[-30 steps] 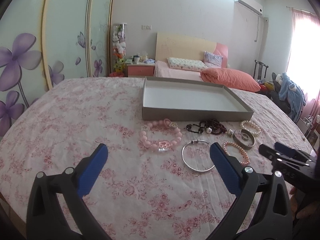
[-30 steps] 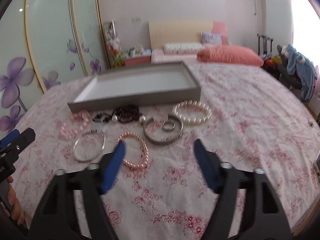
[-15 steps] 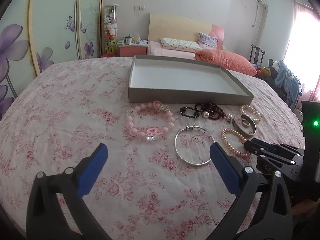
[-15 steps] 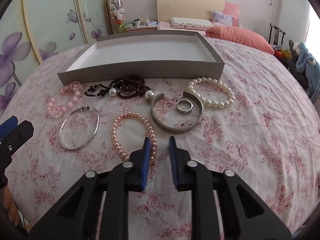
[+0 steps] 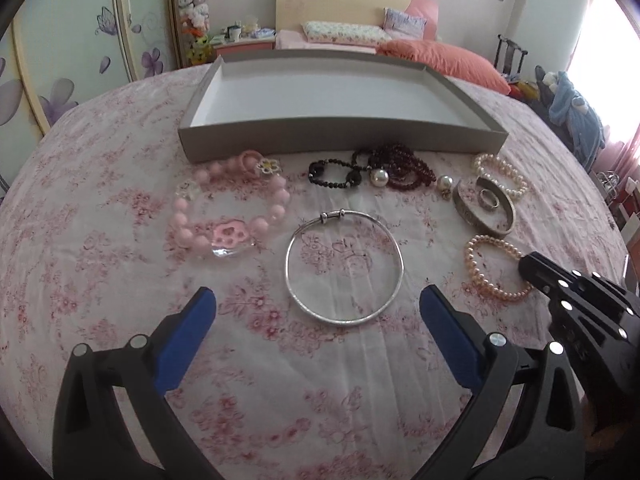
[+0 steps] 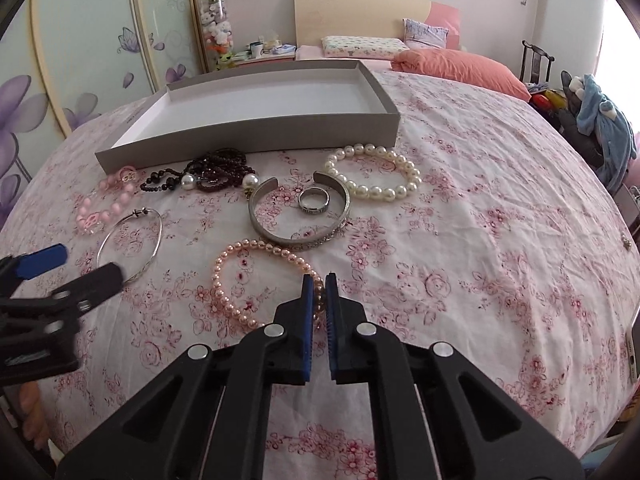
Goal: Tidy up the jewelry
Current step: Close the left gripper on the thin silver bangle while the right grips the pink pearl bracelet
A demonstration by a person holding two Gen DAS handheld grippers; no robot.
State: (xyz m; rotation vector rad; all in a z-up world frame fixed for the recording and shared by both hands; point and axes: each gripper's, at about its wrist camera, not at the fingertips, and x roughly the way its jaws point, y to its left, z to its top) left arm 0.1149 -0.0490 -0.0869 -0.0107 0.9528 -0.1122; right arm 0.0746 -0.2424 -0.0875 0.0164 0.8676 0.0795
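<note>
Jewelry lies on the floral cloth in front of an empty grey tray (image 5: 344, 138) (image 6: 248, 140). My right gripper (image 6: 319, 278) is shut on the near side of the pink pearl bracelet (image 6: 224, 276) (image 5: 474, 272), with beads showing between its blue pads. My left gripper (image 5: 316, 294) stands open just short of the silver bangle (image 5: 345, 322) (image 6: 158, 236), holding nothing. Further back lie a pink bead bracelet (image 5: 230, 212), dark bead strands (image 5: 396, 164), a silver cuff (image 6: 296, 238) with a ring (image 6: 314, 202) inside it, and a white pearl bracelet (image 6: 376, 190).
A phone (image 6: 634, 344) lies at the cloth's right edge. Behind the tray are a bed with an orange pillow (image 6: 460, 68), a wardrobe with purple flowers (image 6: 100, 40) at left, and a chair with blue clothing (image 6: 600, 116) at right.
The right gripper's jaws went from wide apart to shut on the pink pearl bracelet. The left gripper moved forward and tipped down, so the bangle now lies close before its fingers.
</note>
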